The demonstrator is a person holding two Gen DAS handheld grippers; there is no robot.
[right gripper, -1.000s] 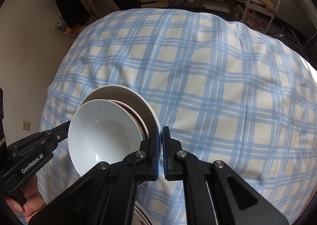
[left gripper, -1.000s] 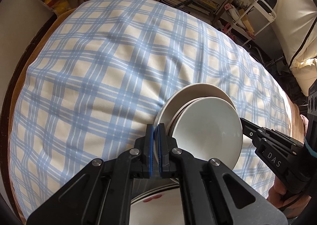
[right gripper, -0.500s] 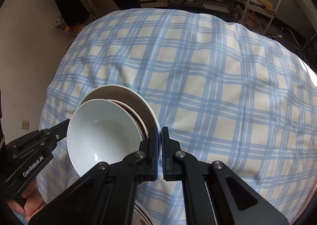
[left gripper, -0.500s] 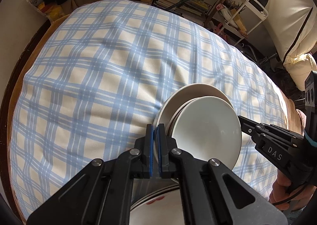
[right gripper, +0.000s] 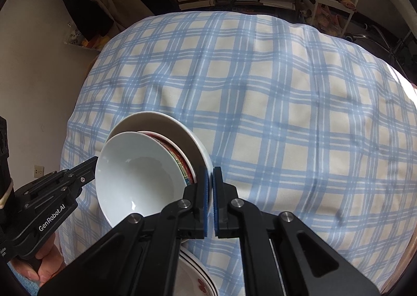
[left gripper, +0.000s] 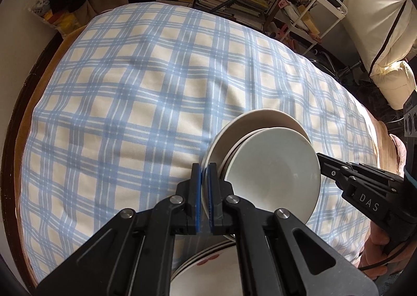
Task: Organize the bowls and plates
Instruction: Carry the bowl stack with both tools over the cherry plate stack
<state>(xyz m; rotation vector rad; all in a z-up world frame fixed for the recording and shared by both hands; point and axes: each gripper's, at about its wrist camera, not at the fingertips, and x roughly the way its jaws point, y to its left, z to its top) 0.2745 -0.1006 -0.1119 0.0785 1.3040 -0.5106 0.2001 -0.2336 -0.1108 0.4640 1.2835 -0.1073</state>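
Stack of plates and bowls (left gripper: 263, 165) | being held above checked tablecloth (left gripper: 130, 103), near right | rim being clamped left by left gripper (left gripper: 205, 178), right by right gripper (right gripper: 210, 183) | second stack (left gripper: 208, 275) being kept below, nearest edge

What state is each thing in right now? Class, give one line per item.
Large plate: held off the checked cloth, clamped at opposite rims by both grippers.
Patterned bowl: nested on the large plate.
White bowl: on top of the stack, empty.
Left gripper: shut on the large plate.
Right gripper: shut on the large plate.
Lower plates: stacked below.
Checked cloth: spread out, slightly rumpled.
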